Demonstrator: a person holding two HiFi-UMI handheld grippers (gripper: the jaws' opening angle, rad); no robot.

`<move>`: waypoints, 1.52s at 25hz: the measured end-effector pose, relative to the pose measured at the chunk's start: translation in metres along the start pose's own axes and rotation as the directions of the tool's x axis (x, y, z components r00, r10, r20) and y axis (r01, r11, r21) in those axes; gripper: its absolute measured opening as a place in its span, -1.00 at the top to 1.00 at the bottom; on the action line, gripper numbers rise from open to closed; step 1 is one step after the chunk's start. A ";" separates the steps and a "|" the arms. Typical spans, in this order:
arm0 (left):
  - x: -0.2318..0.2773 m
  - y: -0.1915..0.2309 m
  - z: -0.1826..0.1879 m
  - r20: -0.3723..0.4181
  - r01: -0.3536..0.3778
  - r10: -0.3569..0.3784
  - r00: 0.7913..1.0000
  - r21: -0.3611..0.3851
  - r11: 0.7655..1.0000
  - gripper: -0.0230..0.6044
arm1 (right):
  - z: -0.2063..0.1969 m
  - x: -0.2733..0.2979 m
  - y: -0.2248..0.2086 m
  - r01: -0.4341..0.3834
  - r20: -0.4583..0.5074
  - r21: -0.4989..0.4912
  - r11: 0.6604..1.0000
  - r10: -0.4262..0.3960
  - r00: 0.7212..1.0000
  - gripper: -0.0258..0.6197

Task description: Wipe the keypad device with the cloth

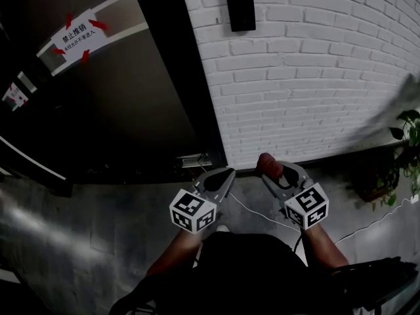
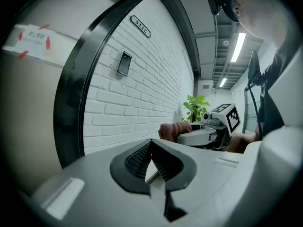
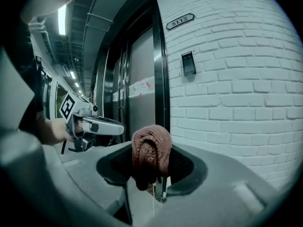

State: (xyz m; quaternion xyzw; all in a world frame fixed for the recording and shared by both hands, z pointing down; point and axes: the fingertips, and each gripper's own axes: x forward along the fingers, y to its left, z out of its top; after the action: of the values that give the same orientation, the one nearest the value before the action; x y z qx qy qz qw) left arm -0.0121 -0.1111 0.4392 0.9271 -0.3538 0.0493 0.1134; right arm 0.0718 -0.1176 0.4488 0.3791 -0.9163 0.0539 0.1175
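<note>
Head view: the left gripper [image 1: 225,174] and right gripper [image 1: 275,176] are held low before a brick wall [image 1: 315,77], with the cloth [image 1: 268,163] at the right one's tip and the keypad [image 1: 239,5] well above. Left gripper view: its fingers [image 2: 137,160] are pressed together on nothing, and the keypad [image 2: 124,63] is up on the wall. Right gripper view: its fingers [image 3: 182,165] pinch the bunched cloth [image 3: 150,150], well apart from the keypad [image 3: 188,64].

The cloth [image 3: 151,150] is rust-brown, the keypad device [image 1: 240,5] black.
</note>
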 end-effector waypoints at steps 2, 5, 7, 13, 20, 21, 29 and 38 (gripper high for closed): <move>0.002 0.020 0.009 0.004 0.020 -0.020 1.000 0.011 1.000 0.87 | 0.010 0.019 -0.005 0.026 0.008 0.002 1.000 -0.026 1.000 0.43; 0.007 0.045 0.017 -0.002 0.062 -0.062 0.998 0.022 0.998 0.87 | 0.022 0.042 -0.012 0.081 0.024 0.016 0.997 -0.081 0.996 0.43; 0.011 0.058 0.021 -0.013 0.095 -0.095 0.995 0.032 0.995 0.87 | 0.027 0.054 -0.017 0.121 0.032 0.029 0.992 -0.122 0.992 0.43; 0.017 0.079 0.026 -0.038 0.186 -0.184 0.982 0.053 0.981 0.87 | 0.032 0.076 -0.026 0.214 0.036 0.052 0.975 -0.216 0.976 0.43; 0.025 0.076 0.021 -0.044 0.235 -0.233 0.971 0.044 0.971 0.87 | 0.089 0.087 -0.051 0.250 0.117 -0.063 0.966 -0.242 0.963 0.43; 0.026 0.076 0.022 -0.039 0.232 -0.231 0.972 0.040 0.972 0.87 | 0.102 0.089 -0.058 0.250 0.130 -0.084 0.965 -0.238 0.962 0.43; 0.038 0.072 0.037 0.002 0.189 -0.189 0.982 0.023 0.982 0.87 | 0.218 0.095 -0.109 0.261 0.260 -0.280 0.924 -0.189 0.947 0.43; 0.046 0.069 0.033 0.014 0.104 -0.104 0.994 -0.019 0.994 0.87 | 0.346 0.103 -0.137 0.334 0.420 -0.445 0.831 -0.136 0.897 0.43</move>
State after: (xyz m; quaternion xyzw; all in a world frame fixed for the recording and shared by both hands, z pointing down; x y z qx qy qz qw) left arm -0.0234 -0.1994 0.4270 0.9434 -0.3062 0.0339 0.1228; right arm 0.0380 -0.3498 0.1421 0.4498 -0.8483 -0.2761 0.0434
